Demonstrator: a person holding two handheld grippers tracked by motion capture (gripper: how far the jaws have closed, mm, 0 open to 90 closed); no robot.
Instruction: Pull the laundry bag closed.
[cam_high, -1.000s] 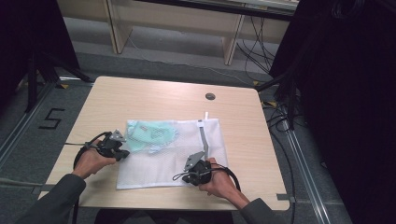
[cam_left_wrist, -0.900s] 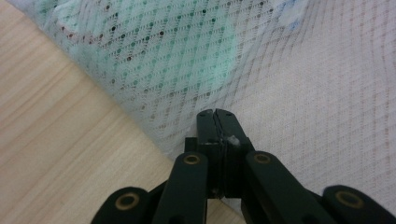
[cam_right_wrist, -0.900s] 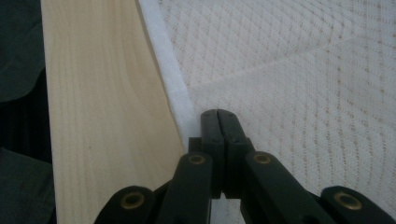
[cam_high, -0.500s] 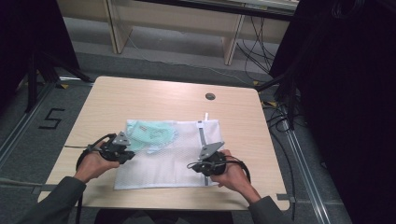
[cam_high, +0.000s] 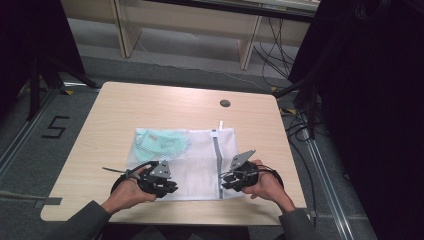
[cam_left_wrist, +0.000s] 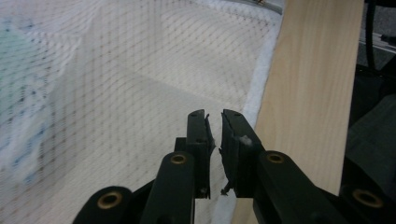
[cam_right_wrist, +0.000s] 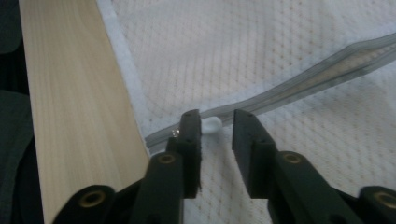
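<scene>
Wooden table (cam_high: 125, 107), white mesh bag (cam_high: 200, 155), claws (cam_high: 170, 189) (cam_high: 226, 181) on its near edge.

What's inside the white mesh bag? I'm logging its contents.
Through the white mesh laundry bag a pale green patterned cloth shows at its far-left corner; its folds hide anything beneath.

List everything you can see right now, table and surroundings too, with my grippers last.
Mesh laundry bag: one, white, flat on the near half of the table.
Zipper: one, grey, along the bag's right side; white pull at its near end.
Garment: one, pale green, inside the bag's far left corner.
Table: one, light wood, with a round dark grommet.
Floor mark "5": one, black, left of the table.
Left gripper: black, nearly closed over mesh.
Right gripper: black, open around the pull.
</scene>
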